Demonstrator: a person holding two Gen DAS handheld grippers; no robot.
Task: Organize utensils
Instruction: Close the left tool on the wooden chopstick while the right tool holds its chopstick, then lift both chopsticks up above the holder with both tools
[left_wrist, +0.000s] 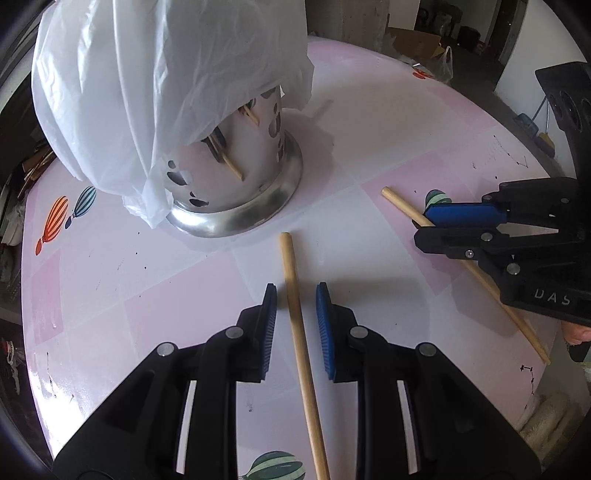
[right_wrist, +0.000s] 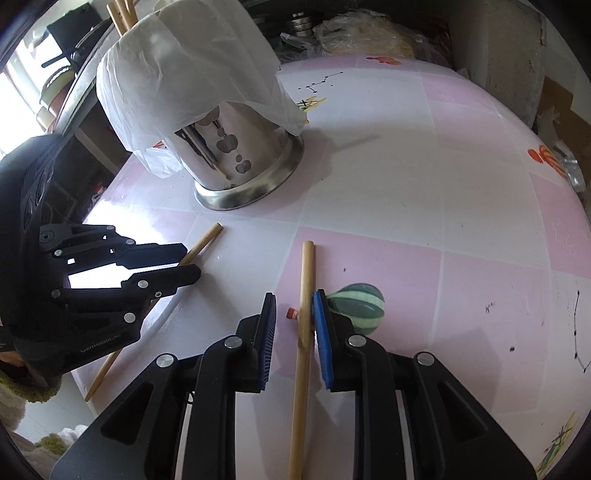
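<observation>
Two wooden chopsticks lie on the pink and white checked table. One chopstick runs between the fingers of my left gripper, with a gap on each side; the gripper is open. The other chopstick lies between the fingers of my right gripper, against the right pad and clear of the left; this gripper is open too. Each view shows the other gripper straddling its stick: the right gripper, the left gripper. Behind stands a perforated steel utensil holder holding chopsticks, under a white plastic bag.
Balloon prints dot the tablecloth, one green balloon print beside my right gripper. The table's rounded edge drops off to cluttered shelves on the left and a cardboard box at the back. A fingertip of the person shows behind the right gripper.
</observation>
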